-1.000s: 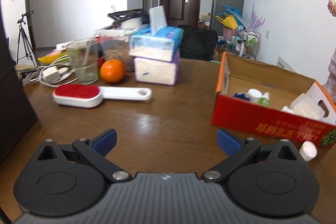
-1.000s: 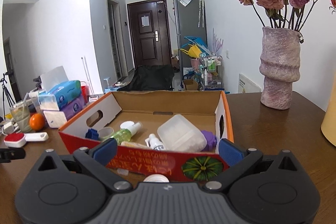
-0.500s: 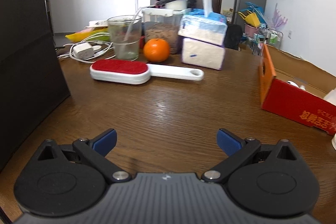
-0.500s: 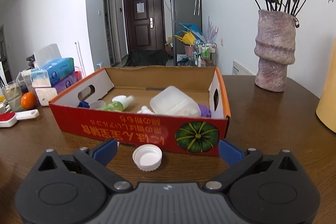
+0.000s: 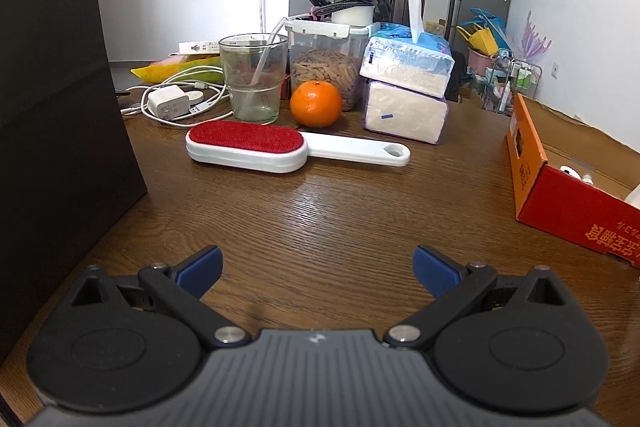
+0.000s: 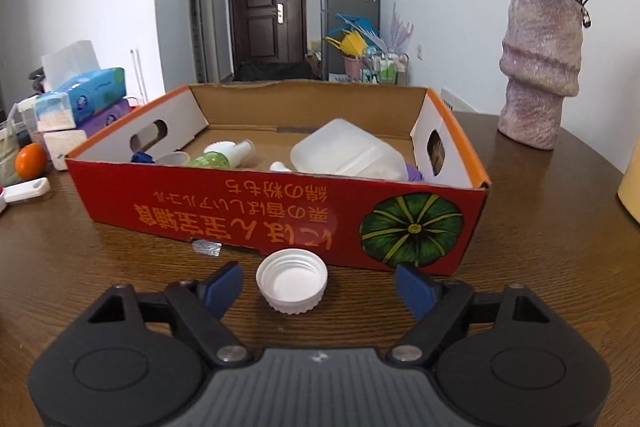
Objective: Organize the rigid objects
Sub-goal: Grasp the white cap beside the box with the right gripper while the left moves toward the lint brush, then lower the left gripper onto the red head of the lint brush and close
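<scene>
A white bottle cap [image 6: 291, 281] lies open side up on the wooden table, just in front of the red cardboard box [image 6: 276, 211]. My right gripper [image 6: 320, 287] is low over the table with the cap between its blue fingertips; the jaws are closing and a gap remains on each side of the cap. Inside the box lie a clear plastic container [image 6: 348, 153], a green spray bottle [image 6: 222, 157] and other small items. My left gripper [image 5: 318, 269] is open over bare table, well short of a red-and-white lint brush [image 5: 276, 147].
Behind the brush stand a glass [image 5: 254, 79], an orange [image 5: 316, 104], a jar of snacks [image 5: 326, 67], stacked tissue packs [image 5: 406, 91] and a charger with cables [image 5: 170, 103]. A dark panel [image 5: 56, 107] borders the left. A pink vase [image 6: 538, 67] stands right of the box.
My right gripper sank toward the table and its fingers narrowed around the white cap. My left gripper swung left, away from the box, bringing the brush and glass toward centre.
</scene>
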Tool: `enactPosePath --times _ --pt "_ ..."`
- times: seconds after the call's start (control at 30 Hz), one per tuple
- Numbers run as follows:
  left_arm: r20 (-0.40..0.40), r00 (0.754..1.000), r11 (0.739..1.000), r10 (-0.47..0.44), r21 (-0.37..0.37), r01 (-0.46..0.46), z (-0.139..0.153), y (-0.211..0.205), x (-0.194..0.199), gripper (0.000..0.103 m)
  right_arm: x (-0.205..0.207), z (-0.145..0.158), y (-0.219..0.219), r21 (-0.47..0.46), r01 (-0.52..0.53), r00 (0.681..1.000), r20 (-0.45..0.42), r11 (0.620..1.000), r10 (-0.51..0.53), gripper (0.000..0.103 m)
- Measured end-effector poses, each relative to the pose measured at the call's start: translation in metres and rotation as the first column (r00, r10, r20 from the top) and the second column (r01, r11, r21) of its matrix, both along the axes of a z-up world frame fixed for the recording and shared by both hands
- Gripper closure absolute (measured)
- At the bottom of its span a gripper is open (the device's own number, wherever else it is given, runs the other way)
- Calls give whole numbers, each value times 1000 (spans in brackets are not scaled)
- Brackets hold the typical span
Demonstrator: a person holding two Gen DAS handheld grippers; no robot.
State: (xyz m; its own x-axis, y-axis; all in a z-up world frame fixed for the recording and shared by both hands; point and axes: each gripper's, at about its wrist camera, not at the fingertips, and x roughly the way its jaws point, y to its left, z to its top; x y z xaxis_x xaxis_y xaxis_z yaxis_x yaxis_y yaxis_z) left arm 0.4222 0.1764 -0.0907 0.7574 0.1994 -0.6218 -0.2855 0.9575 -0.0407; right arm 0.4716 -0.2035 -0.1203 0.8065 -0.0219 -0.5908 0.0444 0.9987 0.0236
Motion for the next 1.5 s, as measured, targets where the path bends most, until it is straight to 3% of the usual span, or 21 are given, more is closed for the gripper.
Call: enactPosePath --times 0.1,0.27,0.43,0.5,1.13,1.5 --pt "-2 1000 1000 0 2 0 0 4 1 0 7 -3 3 11 11 1000 -22 1000 -11 32" --pt "0 1000 1000 2 -4 -2 3 12 2 0 12 -6 9 8 26 999 -32 1000 -26 33" --pt "-4 1000 1000 -7 0 7 4 18 8 0 17 -8 14 -1 55 998 -38 998 -55 48" --pt "-9 1000 1000 -13 3 13 5 20 11 0 17 -8 16 -1 56 998 -31 998 -56 64" --pt "-51 999 998 12 55 -10 12 39 77 0 -17 13 -3 48 134 985 106 990 -139 64" --pt "-106 992 981 -62 178 81 1 43 119 0 -29 14 -19 75 191 973 115 979 -198 64"
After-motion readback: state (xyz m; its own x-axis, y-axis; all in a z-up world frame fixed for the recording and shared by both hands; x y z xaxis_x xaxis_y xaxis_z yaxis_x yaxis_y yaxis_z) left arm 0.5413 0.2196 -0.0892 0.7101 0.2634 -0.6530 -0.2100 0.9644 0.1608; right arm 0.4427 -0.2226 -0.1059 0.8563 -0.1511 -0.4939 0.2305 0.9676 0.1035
